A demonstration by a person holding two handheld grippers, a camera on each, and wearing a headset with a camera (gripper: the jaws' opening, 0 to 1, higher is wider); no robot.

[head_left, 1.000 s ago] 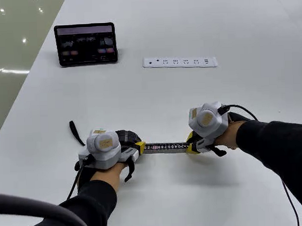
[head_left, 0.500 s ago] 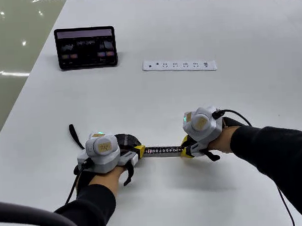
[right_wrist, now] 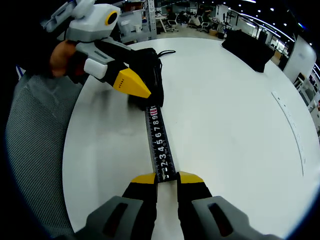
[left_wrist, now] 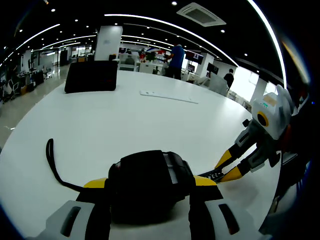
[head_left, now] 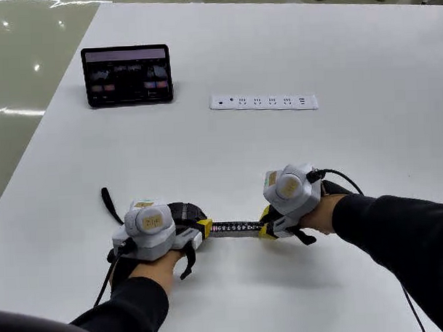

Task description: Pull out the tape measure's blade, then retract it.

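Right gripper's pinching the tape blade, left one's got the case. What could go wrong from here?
The right gripper pinches the blade only at its tip; a slip could let it snap back into the case. The left gripper clamps a rounded case, which might twist or squirt out onto the table.

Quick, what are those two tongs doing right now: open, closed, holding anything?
Left tongs: closed on the tape measure case.
Right tongs: closed on the end of the blade.
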